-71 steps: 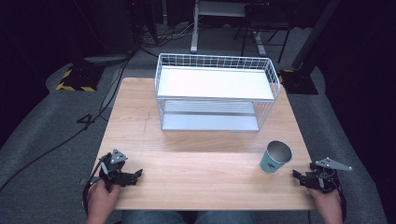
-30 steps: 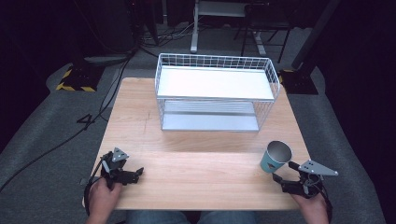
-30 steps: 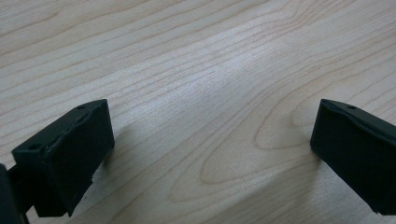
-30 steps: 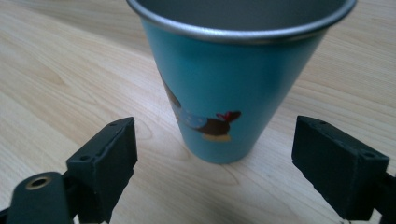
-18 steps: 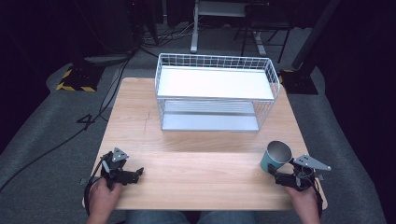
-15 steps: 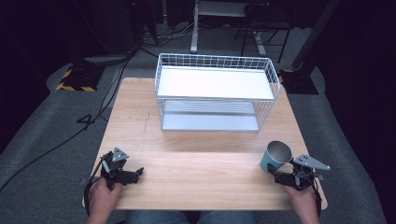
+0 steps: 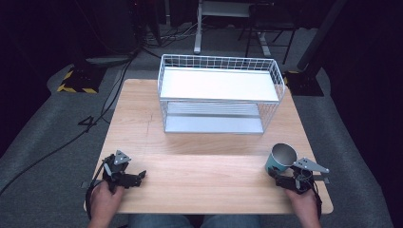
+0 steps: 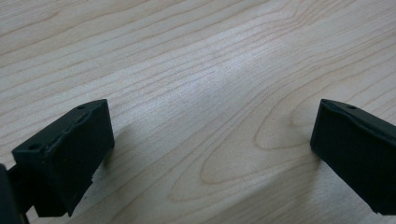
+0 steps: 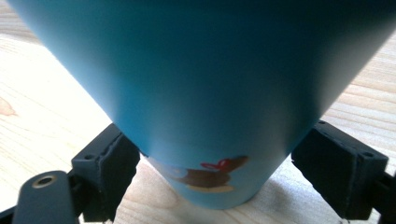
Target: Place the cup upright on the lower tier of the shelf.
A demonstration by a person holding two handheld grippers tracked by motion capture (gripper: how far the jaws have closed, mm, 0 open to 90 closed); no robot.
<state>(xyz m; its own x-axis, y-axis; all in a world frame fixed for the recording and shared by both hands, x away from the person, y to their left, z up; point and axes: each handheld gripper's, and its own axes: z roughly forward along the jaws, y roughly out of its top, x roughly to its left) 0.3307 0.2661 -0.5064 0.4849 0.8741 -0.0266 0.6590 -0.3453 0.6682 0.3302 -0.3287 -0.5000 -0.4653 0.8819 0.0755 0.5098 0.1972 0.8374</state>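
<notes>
**Going in low on the blue cup, jaws just closing around it**

I'm working the right gripper (image 7: 281, 177) at the lower right of the high view, and its jaws have just been closing with the cup (image 7: 281, 159) sitting between them. In the right gripper view the cup (image 9: 205, 93) is standing upright on the table (image 9: 42, 107), and the pads are sitting against its wall near the base, or very nearly so. I'm calling it pinched, barely.

It's looking like a thin, light, empty paper cup, so I'm guessing it'll dent if squeezed hard and tip easily. The taper means it could slide down out of the grip. Taking it a bit higher up might be safer.

The left gripper (image 7: 138, 177) is resting spread wide at the lower left, nothing in it.
</notes>
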